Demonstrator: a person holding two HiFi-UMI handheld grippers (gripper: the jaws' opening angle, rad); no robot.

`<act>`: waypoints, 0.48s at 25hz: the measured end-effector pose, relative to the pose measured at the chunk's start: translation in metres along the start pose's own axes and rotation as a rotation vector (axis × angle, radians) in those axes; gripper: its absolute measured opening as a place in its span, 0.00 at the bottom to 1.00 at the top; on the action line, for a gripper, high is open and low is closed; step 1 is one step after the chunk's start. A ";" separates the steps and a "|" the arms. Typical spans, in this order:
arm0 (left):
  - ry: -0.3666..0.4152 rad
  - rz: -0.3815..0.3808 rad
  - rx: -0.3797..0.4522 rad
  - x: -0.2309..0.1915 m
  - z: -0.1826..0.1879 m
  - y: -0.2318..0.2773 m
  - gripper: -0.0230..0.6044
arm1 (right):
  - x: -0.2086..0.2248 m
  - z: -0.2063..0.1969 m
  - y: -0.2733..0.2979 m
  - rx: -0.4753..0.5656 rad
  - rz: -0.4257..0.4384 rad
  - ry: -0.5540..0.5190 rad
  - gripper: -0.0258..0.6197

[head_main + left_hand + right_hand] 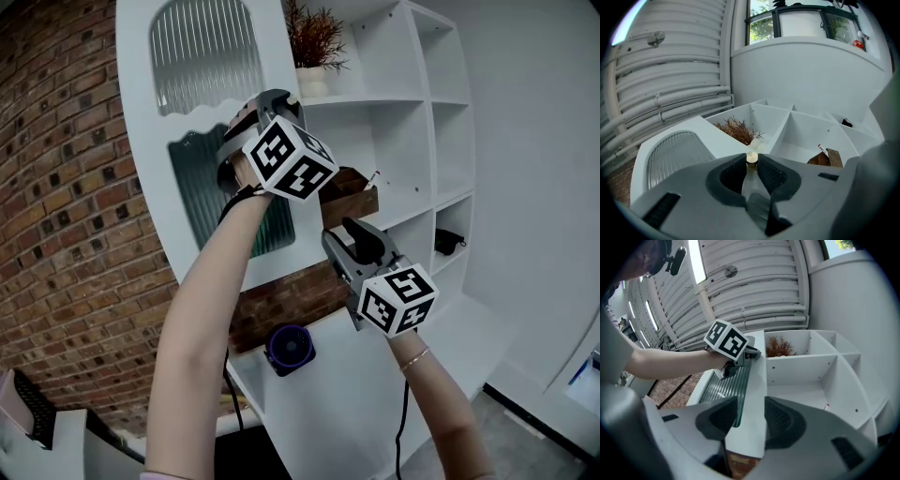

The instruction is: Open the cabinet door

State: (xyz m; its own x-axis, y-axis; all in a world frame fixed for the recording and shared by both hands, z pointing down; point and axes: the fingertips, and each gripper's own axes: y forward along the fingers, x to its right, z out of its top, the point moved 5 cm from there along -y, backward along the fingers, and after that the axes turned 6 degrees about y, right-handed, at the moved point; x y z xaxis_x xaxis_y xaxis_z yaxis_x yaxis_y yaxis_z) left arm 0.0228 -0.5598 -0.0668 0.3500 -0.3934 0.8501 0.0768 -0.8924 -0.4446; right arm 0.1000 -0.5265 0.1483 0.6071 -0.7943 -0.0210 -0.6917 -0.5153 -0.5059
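The white cabinet door (pixel 141 141) with its ribbed glass pane (pixel 202 52) stands ajar from the shelf unit. High on the door's free edge, my left gripper (pixel 279 101) is shut on the small brass door knob (pixel 752 158), which sits between the fingertips of that gripper (pixel 752 162). Lower down, my right gripper (pixel 341 236) is open, and the door's white edge (pixel 757 380) runs between its jaws (pixel 751 416). The right gripper view also shows the left gripper (pixel 751 352) up at the knob.
Open white shelves (pixel 403 141) lie behind the door, with a dried plant in a pot (pixel 314 42), a wooden box (pixel 349 199) and a small black object (pixel 448 241). A round purple-black device (pixel 289 349) sits on the lower counter. A brick wall (pixel 66 234) is at left.
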 end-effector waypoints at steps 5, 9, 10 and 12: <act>-0.018 0.006 0.041 -0.003 0.005 -0.010 0.15 | -0.001 -0.002 0.001 -0.019 0.011 0.006 0.34; -0.040 -0.003 0.069 -0.005 0.012 -0.020 0.15 | 0.004 -0.008 0.003 -0.051 0.023 0.043 0.38; -0.045 -0.004 0.076 -0.006 0.013 -0.022 0.15 | 0.005 -0.010 0.004 -0.060 0.028 0.056 0.39; -0.054 -0.006 0.089 -0.007 0.016 -0.027 0.15 | 0.009 -0.014 0.006 -0.076 0.035 0.085 0.41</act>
State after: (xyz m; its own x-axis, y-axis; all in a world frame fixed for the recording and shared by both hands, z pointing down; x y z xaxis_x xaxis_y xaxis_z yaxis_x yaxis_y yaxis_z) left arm 0.0333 -0.5291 -0.0654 0.3989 -0.3734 0.8375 0.1609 -0.8707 -0.4648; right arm 0.0958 -0.5407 0.1572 0.5492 -0.8348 0.0372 -0.7414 -0.5074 -0.4391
